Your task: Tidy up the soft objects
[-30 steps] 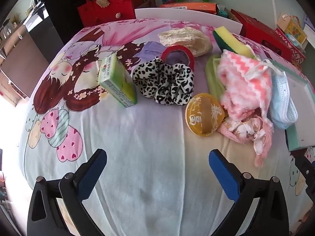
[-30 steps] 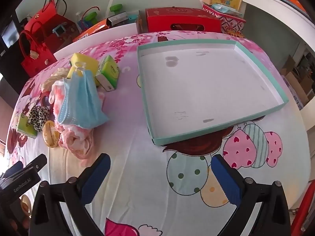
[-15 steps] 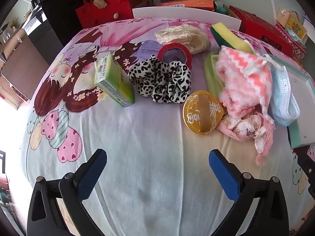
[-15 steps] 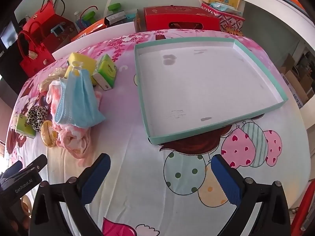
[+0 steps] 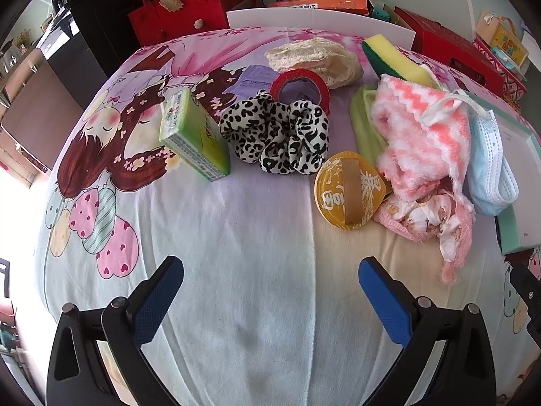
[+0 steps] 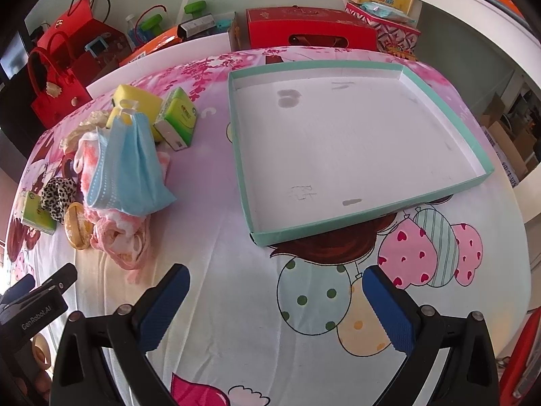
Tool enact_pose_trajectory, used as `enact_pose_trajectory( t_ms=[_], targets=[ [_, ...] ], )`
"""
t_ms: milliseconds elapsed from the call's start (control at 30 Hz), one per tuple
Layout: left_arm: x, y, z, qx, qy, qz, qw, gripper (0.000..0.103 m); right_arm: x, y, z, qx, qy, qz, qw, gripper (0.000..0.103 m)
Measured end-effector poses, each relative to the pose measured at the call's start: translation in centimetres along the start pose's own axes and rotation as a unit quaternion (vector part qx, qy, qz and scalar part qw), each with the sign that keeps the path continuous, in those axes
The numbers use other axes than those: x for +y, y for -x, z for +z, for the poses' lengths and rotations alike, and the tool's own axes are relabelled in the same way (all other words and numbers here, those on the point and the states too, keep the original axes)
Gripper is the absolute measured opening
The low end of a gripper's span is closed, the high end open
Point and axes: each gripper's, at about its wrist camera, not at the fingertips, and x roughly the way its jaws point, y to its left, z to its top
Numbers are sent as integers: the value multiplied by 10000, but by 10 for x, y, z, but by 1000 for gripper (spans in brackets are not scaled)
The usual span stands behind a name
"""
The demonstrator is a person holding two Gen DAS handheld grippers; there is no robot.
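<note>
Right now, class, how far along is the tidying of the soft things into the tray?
Nothing looks done: the teal tray holds nothing. Nothing is in hand either; the left gripper and right gripper are both open above the sheet. Everything is left: the blue mask, leopard scrunchie, pink cloth and sponge lie beside the tray.

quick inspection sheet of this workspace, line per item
surface: cartoon-print sheet covering the table, lightly wrinkled
job's things: leopard scrunchie, blue face mask draped over the pink fuzzy cloth, cream lace piece, yellow sponge, all in one pile to the left of the tray; teal-rimmed tray holds nothing
clutter: two green tissue packs, red tape roll, gold round lid
grippers: left gripper open, holding nothing; right gripper open, holding nothing
cables: nothing seen
surroundings: red bag, red gift box
</note>
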Motion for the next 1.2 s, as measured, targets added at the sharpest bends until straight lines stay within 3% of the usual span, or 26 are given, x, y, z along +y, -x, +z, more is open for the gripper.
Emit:
enact_pose_trajectory(
  t_ms=[1200],
  targets=[
    [-7,-3,6,41,12,39,10000,103,-1,-4,-3,60,103,-60,9999,103]
  ],
)
